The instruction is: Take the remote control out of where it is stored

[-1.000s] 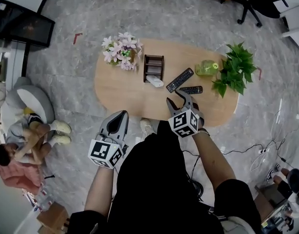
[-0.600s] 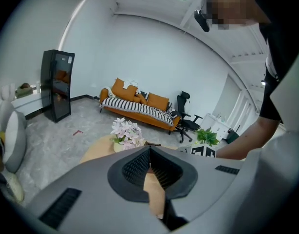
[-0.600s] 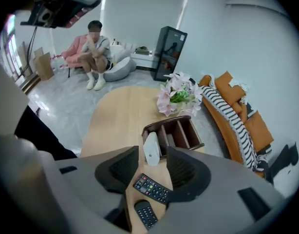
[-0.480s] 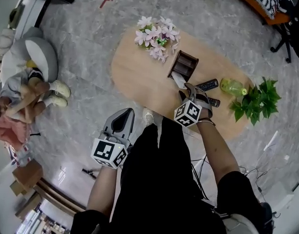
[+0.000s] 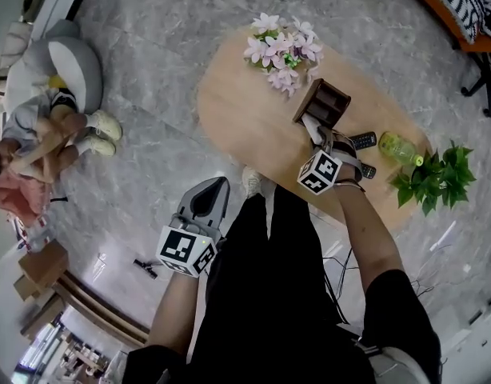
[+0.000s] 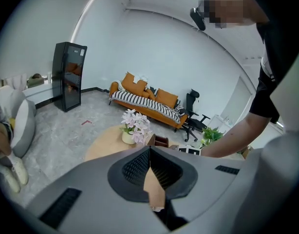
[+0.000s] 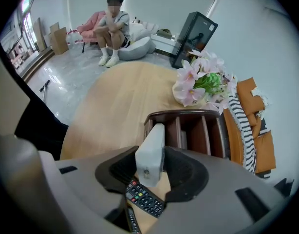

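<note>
Straddling the white remote control (image 7: pixel 150 152), the right tool (image 7: pixel 153 156) is shown with its jaws apart, one pad close beside each long flank; no firm squeeze can be made out. The remote control is seen tilted, its far end lodged in the end compartment of the dark wooden holder (image 7: pixel 198 128) and its near end leaning out between the jaws. The left tool (image 6: pixel 149 150) is held low and away from the counter (image 7: pixel 115 101) with its jaws together on nothing.

A light, stiff plastic casing with smooth, probably slippery sides is to be expected. A hold across the two long flanks near the free end is judged best, so that the body can be drawn out along its own length without the holder being tipped.

Two black remotes (image 7: pixel 144 199) are seen lying flat on the pale wooden counter beneath the tool. A pot of pink flowers (image 7: pixel 200 79), a green bottle (image 5: pixel 400 146) and a leafy plant (image 5: pixel 437 174) are also carried by the counter.

A grey marbled floor (image 5: pixel 149 94), an orange sofa (image 6: pixel 144 99) and a seated person (image 7: pixel 113 28) are visible in the room.
</note>
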The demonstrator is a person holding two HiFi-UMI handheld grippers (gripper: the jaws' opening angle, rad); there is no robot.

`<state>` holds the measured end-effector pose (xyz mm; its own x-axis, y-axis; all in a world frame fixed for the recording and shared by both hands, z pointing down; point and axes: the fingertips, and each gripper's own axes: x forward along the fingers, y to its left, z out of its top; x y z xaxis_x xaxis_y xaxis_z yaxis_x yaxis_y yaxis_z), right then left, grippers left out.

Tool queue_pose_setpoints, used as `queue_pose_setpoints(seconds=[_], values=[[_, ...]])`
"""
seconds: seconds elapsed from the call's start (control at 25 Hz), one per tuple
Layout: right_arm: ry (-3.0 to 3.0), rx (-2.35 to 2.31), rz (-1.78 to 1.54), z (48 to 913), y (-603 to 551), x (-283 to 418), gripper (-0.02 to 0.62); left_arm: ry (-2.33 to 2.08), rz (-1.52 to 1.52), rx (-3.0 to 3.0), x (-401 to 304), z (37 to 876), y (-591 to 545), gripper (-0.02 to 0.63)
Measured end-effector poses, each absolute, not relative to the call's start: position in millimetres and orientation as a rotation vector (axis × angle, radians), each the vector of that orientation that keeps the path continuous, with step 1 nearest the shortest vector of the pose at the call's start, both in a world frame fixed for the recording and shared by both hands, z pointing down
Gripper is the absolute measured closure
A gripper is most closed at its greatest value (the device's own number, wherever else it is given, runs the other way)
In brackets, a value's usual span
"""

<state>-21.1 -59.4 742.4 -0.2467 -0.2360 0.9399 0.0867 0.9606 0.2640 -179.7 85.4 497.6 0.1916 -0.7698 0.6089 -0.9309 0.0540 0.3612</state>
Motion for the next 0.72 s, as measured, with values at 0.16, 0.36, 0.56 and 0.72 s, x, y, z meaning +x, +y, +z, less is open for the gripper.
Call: queue_pose_setpoints(seconds=[0.16, 0.36, 0.56, 0.72], values=[[-1.802, 0.176, -0.302, 734.5, -61.9, -23.6, 0.479, -1.611, 0.288, 1.74, -188.4, 495.4, 92.3, 0.598], [-1.835, 0.266, -0.271, 714.8, -64.2, -25.3, 0.488, -1.583, 0.283, 1.767, -188.1, 494.8, 97.8, 0.598], [-1.887, 0.377, -0.262, 683.1, -58.1, -26.1, 0.488, -1.529, 0.29, 1.837, -182.1, 490.9, 98.7, 0.598], [-1.956, 0.478, -0.216, 648.5, -50.6, -23.3, 0.488, -1.481, 0.303, 1.916, -173.4, 481.6, 92.8, 0.598]])
